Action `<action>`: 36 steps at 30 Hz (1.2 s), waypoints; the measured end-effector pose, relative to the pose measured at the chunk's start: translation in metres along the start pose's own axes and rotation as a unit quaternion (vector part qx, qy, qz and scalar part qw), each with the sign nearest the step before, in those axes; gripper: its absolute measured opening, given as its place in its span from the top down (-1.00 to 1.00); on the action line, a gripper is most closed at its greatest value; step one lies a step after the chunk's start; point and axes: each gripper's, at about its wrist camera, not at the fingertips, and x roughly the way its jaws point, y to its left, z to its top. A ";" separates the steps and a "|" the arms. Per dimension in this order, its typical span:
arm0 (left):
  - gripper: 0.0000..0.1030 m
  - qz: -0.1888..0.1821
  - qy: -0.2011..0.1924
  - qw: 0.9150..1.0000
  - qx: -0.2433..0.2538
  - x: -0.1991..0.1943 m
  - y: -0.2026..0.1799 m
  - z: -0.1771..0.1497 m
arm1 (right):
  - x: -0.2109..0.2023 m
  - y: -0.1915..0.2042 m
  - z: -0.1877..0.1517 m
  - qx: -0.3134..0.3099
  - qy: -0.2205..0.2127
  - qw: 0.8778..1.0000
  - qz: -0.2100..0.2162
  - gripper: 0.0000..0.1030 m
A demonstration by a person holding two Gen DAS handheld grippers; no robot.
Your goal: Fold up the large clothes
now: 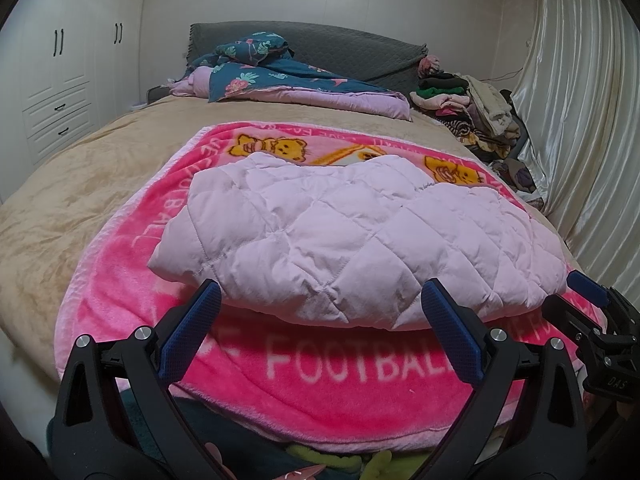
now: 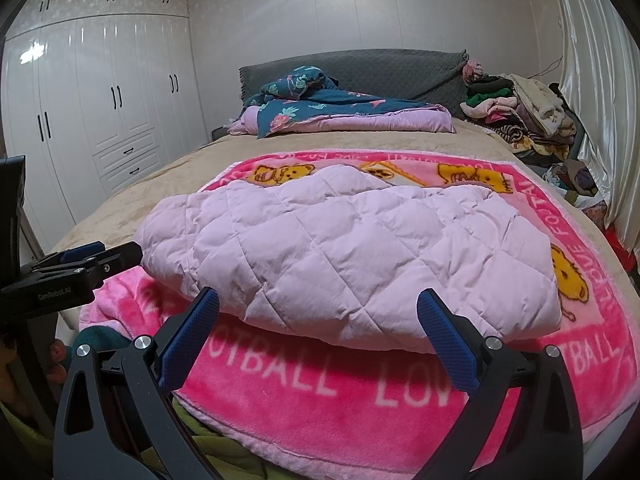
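Observation:
A pale pink quilted jacket (image 1: pixel 344 236) lies folded into a compact bundle on a bright pink "FOOTBALL" blanket (image 1: pixel 320 380) on the bed; it also shows in the right wrist view (image 2: pixel 352 256). My left gripper (image 1: pixel 320 312) is open and empty, its blue-padded fingers just short of the jacket's near edge. My right gripper (image 2: pixel 318 312) is open and empty too, at the near edge. The right gripper also shows at the right edge of the left wrist view (image 1: pixel 592 312), and the left gripper at the left edge of the right wrist view (image 2: pixel 92 260).
The pink blanket (image 2: pixel 400 392) lies on a tan bedspread (image 1: pixel 80 184). A blue floral duvet (image 1: pixel 288 80) sits by the grey headboard. A heap of clothes (image 1: pixel 476 112) lies at the far right by the curtain (image 1: pixel 580 120). White wardrobes (image 2: pixel 100 112) stand left.

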 end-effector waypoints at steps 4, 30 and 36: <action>-0.82 0.000 0.000 1.000 0.000 0.000 0.000 0.000 | 0.000 0.000 0.000 0.000 0.000 1.000 0.001 -0.91; -0.82 0.009 0.020 1.000 0.001 0.003 0.004 -0.003 | 0.001 -0.013 0.005 0.003 0.002 1.000 -0.015 -0.91; -0.82 0.027 0.029 0.999 -0.006 0.010 0.010 -0.002 | -0.006 -0.047 0.004 0.039 -0.008 0.998 -0.053 -0.91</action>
